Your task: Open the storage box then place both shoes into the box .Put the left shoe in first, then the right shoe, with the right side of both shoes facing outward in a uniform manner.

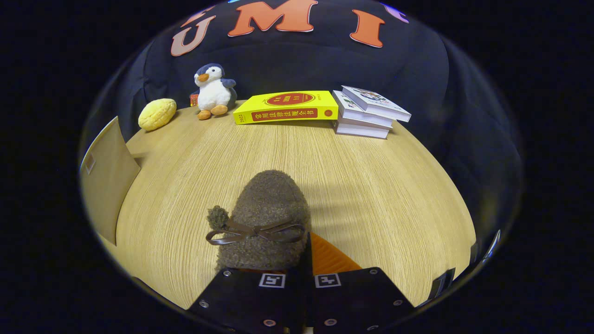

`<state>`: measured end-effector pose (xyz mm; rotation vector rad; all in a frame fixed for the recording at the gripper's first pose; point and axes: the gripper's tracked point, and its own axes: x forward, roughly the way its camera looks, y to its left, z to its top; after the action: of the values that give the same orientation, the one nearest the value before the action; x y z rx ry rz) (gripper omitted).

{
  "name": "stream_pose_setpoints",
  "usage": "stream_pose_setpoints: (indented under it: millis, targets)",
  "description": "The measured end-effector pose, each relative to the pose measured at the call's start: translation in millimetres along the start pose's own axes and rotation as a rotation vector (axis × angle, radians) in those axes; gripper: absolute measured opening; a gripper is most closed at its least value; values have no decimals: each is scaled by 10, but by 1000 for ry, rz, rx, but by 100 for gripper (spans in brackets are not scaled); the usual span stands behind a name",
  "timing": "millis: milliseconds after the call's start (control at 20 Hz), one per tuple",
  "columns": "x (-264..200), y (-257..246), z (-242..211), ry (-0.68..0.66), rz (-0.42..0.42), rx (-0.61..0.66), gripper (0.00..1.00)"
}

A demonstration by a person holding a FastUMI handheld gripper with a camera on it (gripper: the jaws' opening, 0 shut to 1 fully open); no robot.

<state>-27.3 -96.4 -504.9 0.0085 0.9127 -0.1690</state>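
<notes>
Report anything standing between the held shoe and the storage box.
Nothing visible. The gripper is shut on the fuzzy brown shoe; bare table lies between it and the tan panel at the left, probably the box.

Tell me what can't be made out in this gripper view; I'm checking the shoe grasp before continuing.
- Fuzzy brown slipper with a bow: its heel end is hidden behind the gripper, so which shoe it is cannot be told.
- Gripper fingers: close together, one finger beside the slipper; whether both press on it cannot be told.
- Beige cardboard storage box: cut off beside the wooden table; its inside is hidden.
</notes>
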Motion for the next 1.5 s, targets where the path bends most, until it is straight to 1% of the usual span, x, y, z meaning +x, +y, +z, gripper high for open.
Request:
stream_pose_setpoints:
  millis: [50,200,350,550,950,1100,1350,1500]
  targets:
    - [-23,3,10,14,8,25,6]
    - [-201,94,160,4,25,103,4]
    - [-499,277,426,-31,39,107,4]
    - [-853,730,745,-45,91,123,4]
    - [-1496,1971,1299,-102,220,64,4]
    - [-1709,2404,1413,-108,255,49,5]
    - [-1992,3228,1708,-119,327,30,4]
    - [-2039,3694,1740,-103,367,-7,4]
